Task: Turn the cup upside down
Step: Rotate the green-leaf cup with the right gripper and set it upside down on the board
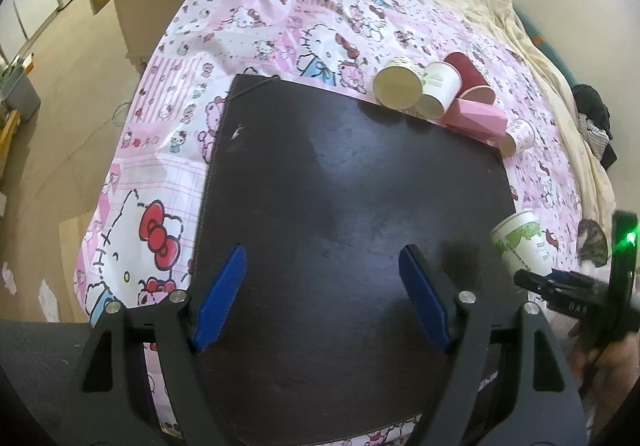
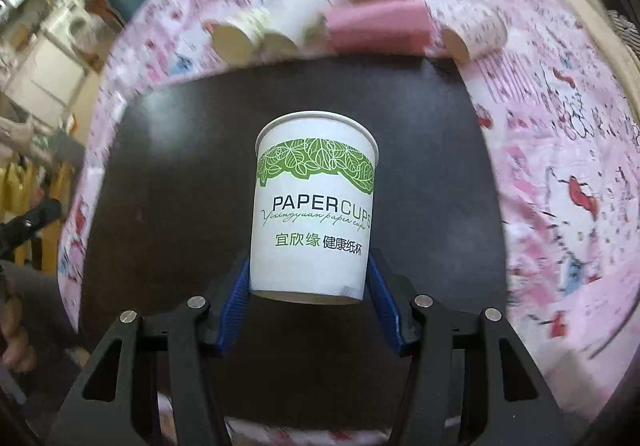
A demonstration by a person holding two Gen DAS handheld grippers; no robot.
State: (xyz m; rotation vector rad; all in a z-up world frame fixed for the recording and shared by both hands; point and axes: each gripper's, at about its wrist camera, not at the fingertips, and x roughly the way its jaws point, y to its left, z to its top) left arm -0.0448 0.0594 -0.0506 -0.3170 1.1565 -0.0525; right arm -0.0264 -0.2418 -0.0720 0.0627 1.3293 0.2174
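Right gripper [image 2: 308, 286]: closed on the lower wall of the paper cup [image 2: 314, 205], one blue finger [image 2: 234, 310] pressed to each side near the base. Cup held rim up, base toward the camera, green leaf band just under the rim, raised above the dark mat [image 2: 168, 185]. Same cup visible at the right edge of the left wrist view [image 1: 522, 242], tilted, apparently clear of the mat surface, though the edge distortion leaves this uncertain.

Left gripper [image 1: 322, 294]: spread wide, nothing between the fingers [image 1: 222, 298], hanging over the bare mat [image 1: 340, 185].

Far edge of mat: row of spare cups [image 1: 398, 83] lying on their sides beside a pink box [image 1: 480, 117], resting on the pink patterned cloth [image 1: 248, 29].
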